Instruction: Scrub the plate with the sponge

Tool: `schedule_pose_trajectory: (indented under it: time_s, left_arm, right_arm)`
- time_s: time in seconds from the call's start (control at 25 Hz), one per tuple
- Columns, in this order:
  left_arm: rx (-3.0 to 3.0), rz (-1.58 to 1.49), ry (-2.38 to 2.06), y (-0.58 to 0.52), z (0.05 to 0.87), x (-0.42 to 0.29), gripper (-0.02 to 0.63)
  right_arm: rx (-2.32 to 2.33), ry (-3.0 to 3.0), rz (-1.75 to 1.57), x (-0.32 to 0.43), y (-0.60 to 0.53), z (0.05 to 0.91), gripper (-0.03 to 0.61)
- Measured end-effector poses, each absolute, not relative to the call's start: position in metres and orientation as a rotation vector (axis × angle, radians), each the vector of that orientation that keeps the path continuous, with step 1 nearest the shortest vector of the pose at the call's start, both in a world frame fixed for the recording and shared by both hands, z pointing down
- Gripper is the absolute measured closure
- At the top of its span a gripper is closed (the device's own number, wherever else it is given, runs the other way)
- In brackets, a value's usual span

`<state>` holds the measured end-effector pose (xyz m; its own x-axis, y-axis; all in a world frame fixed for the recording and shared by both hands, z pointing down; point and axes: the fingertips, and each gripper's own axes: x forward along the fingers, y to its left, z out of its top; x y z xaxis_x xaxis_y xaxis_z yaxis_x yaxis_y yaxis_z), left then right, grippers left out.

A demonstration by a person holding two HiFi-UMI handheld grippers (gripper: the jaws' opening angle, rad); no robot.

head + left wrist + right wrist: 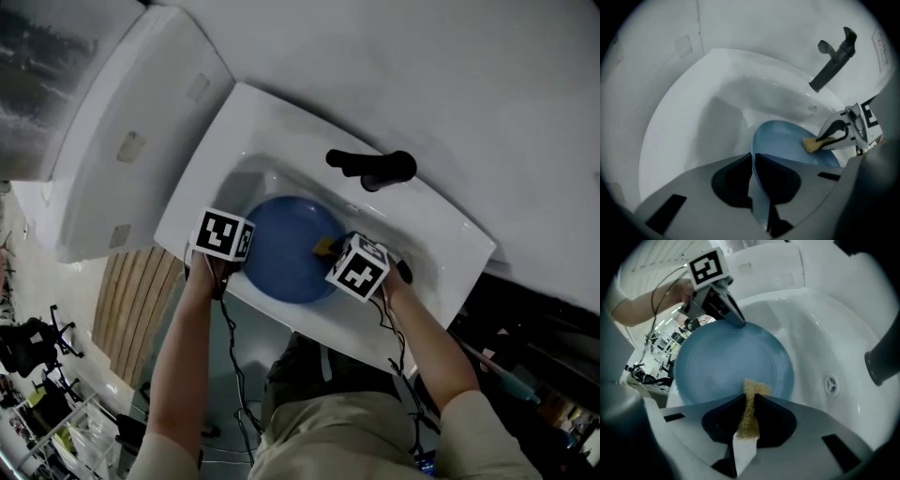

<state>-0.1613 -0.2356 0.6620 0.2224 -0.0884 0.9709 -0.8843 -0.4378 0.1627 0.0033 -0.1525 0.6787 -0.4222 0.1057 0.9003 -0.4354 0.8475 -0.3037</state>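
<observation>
Basin: white ceramic wash basin [281,122], seen from the head view; it holds the work and would catch any runoff.
Tap: black lever tap [375,169] at about 1 o'clock from the plate, well apart from both tools.
Plate: round blue plate [286,248] in the bowl of the basin, its face turned up toward the person so the whole surface can be reached.
Left gripper: left gripper [752,164] at the plate's 9 o'clock rim, pointing steeply down. Its jaws are pinched together on the thin edge of the plate, which runs straight up between them. This is probably an anchoring hold, so the plate won't slide or spin under the rubbing.
Sponge: small yellow-brown sponge [751,408], squeezed narrow, with its free end sticking out past the jaw tips. That end touches the plate's face near the 3 o'clock edge.
Right gripper: right gripper [750,401], jaws clamped on the sponge. It is held so that only soft sponge, not hard jaw, meets the plate.
Stage: scrubbing looks under way at one edge. Most of the face lies toward 9 o'clock from the sponge.
Risk: pressing too hard might lever the plate out of the rim hold.
</observation>
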Motion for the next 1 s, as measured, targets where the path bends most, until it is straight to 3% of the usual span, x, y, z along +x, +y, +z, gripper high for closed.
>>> schedule_pose_trajectory:
  time_s: [0.36,0.56,1.0]
  left_arm:
    - [1.724,1.244,-0.893,-0.231,0.658,-0.162,0.588]
    - [1.708,1.218,-0.884,-0.229,0.657,-0.166,0.584]
    - [1.712,1.284,-0.887,-0.228,0.658,-0.172,0.577]
  right_arm:
    - [-0.123,-2.246,0.826,-0.085,-0.083,0.602,0.511]
    - [0.048,-2.366,0.838,-0.131,-0.124,0.614,0.509]
    - [0.497,-2.161,0.621,-0.097,-0.226,0.697,0.511]
